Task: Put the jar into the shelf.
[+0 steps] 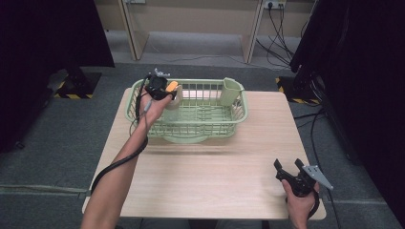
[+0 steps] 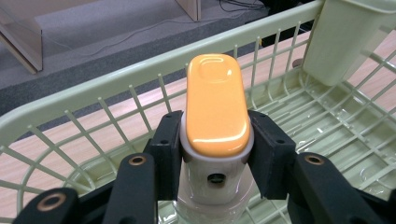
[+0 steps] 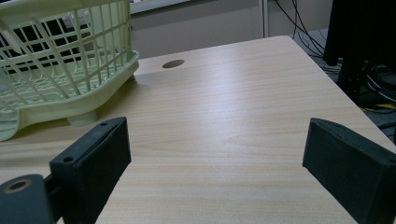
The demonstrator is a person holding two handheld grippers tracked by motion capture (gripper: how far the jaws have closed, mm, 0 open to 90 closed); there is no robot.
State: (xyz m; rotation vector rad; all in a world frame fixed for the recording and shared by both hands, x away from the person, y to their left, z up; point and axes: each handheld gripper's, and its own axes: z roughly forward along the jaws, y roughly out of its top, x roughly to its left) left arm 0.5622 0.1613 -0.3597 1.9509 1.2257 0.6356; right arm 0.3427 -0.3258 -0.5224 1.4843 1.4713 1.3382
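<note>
Wooden table (image 1: 219, 176); black cables (image 1: 279, 33) on grey floor (image 1: 57, 143)

Left claw (image 1: 168, 94) (orange-lidded bottle (image 1: 173, 95) held) over green basket (image 1: 191, 121)

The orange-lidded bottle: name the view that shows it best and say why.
The left gripper view: the orange-lidded bottle sits close up, its lid clamped between the left tongs above the green basket. The high view shows it small, partly behind the hand. The right gripper view looks across the table.
</note>
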